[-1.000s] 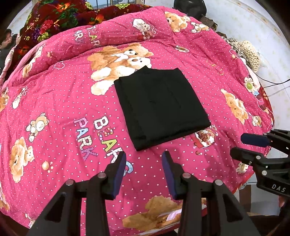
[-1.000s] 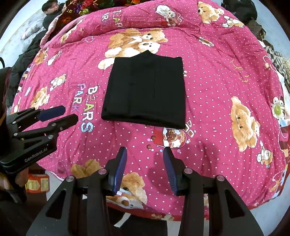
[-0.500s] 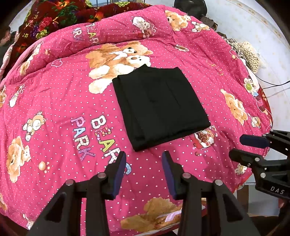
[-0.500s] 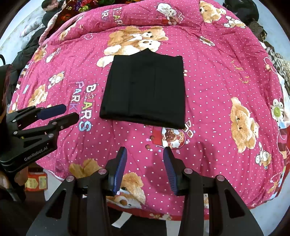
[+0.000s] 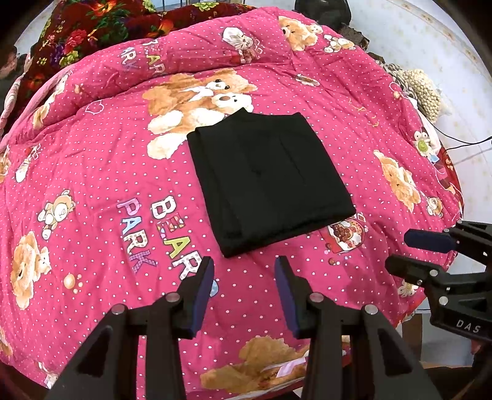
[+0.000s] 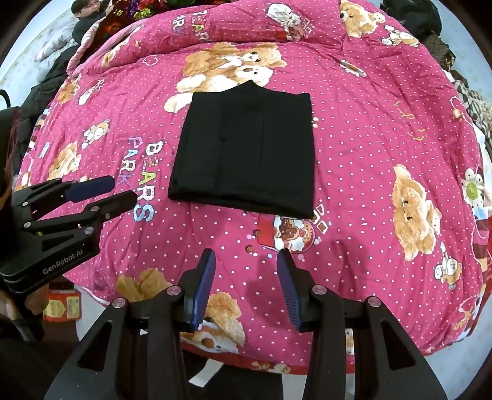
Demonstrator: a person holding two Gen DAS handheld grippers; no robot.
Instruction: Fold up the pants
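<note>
A bed, covered by a pink dotted quilt (image 5: 92, 172) printed with teddy bears and the words "BEARS PARK", fills both views. A dark floral blanket (image 5: 92, 27) lies at its far left edge, and a person (image 6: 83, 9) is partly visible beyond the far left corner in the right wrist view.

The black pants (image 6: 246, 154) lie near the middle of the quilt as a compact, flat rectangle of several layers. The edges are nearly square; only a small point of cloth juts out along the far edge. No leg or waistband trails loose.

The left tool (image 5: 244, 290) hangs over the quilt on the near side of the pants, its blue pads spread with nothing between them. The right tool (image 6: 246, 287) hangs likewise on the near side, its pads also spread and empty. Neither tool touches the cloth. Each tool appears at the edge of the other's view: the right at the right rim, the left at the left rim.

Judged from this layout, the folding is finished or nearly so, and the step in hand is a pause clear of the bundle. The next move probably calls for little: either a withdrawal, or a light tuck of the jutting far point without disturbing the stacked layers.
</note>
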